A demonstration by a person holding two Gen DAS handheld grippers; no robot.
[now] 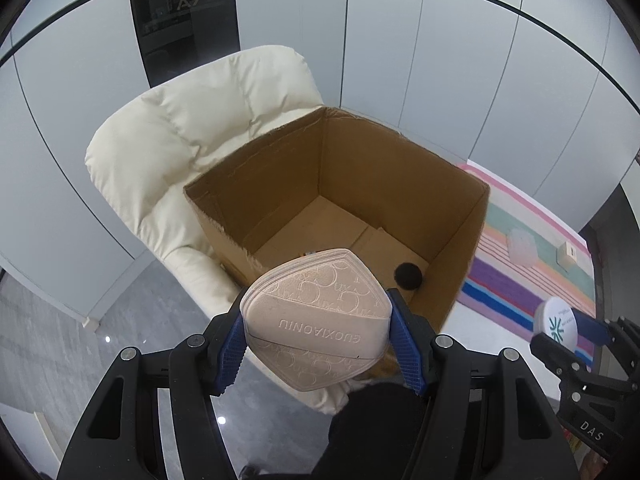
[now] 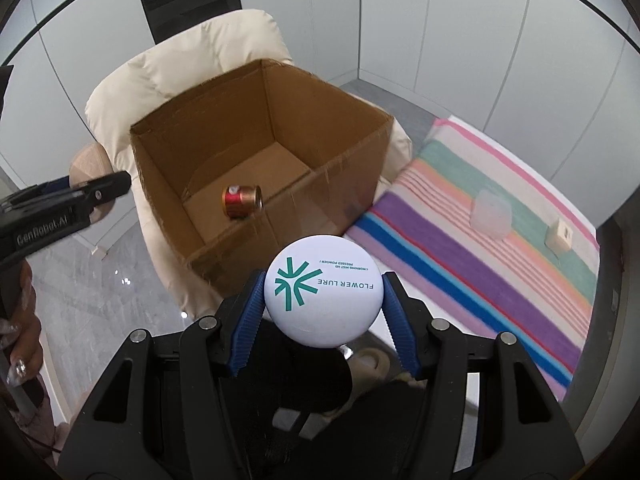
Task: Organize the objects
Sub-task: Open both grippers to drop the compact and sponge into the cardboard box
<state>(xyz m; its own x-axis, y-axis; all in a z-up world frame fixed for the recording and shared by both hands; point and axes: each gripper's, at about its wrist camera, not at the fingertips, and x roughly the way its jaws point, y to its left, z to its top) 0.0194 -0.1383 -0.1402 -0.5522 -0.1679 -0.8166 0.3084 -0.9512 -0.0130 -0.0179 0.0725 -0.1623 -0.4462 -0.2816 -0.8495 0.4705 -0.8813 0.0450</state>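
My left gripper [image 1: 317,314] is shut on a beige, shield-shaped case [image 1: 320,332] with an embossed pattern, its blue pads on both sides. It hangs just before the near corner of an open cardboard box [image 1: 460,240]. My right gripper [image 2: 324,285] is shut on a round white compact [image 2: 322,296] with a teal logo, in front of the same cardboard box [image 2: 320,196]. On the box floor lie a black round thing [image 1: 408,275] and a red and copper can [image 2: 241,201] on its side. The left gripper [image 2: 96,192] with the case also shows at the left of the right wrist view.
The box stands on a cream padded armchair [image 1: 168,144]. Right of it lies a striped blanket [image 2: 500,276] with a translucent container [image 2: 491,214] and a small beige cube [image 2: 560,236]. Grey wall panels stand behind. A person's hand [image 2: 24,344] is at the left edge.
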